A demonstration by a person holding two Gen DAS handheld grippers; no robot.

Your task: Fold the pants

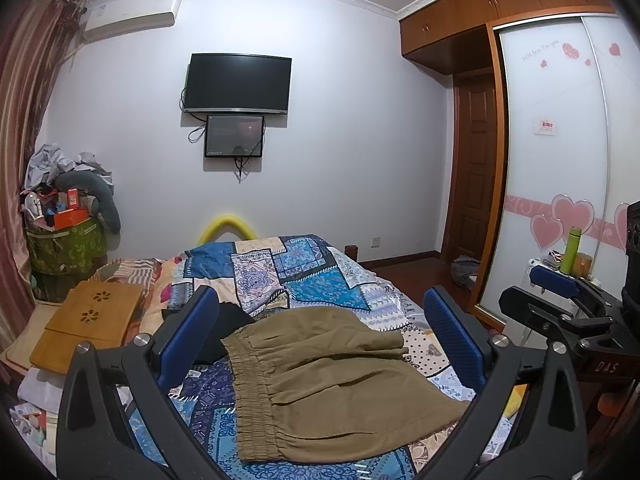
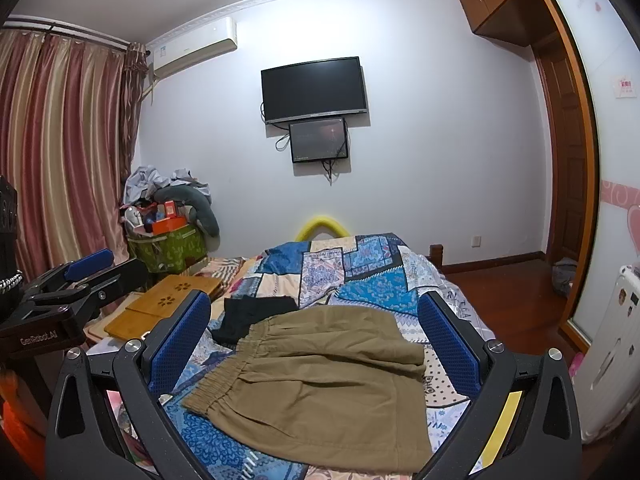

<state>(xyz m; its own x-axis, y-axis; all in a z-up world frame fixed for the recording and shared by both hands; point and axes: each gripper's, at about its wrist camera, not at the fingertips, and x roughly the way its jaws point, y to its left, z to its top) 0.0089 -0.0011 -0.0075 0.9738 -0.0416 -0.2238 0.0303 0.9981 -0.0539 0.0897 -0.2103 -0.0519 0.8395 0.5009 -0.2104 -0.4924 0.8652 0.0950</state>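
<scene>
Khaki pants (image 1: 336, 380) with an elastic waistband lie folded on the patchwork bedspread (image 1: 312, 276), waistband to the left. In the right wrist view the pants (image 2: 320, 384) fill the space between the fingers. My left gripper (image 1: 320, 340) is open and empty, held above the pants, blue pads wide apart. My right gripper (image 2: 316, 344) is open and empty, also above the pants. The right gripper shows at the right edge of the left wrist view (image 1: 560, 300); the left gripper shows at the left of the right wrist view (image 2: 76, 280).
A black garment (image 2: 248, 316) lies on the bed just beyond the waistband. A wooden lap tray (image 1: 92, 320) sits at the bed's left side. A cluttered green basket (image 1: 64, 240) stands by the curtain. A green bottle (image 1: 570, 248) stands on a stand near the wardrobe.
</scene>
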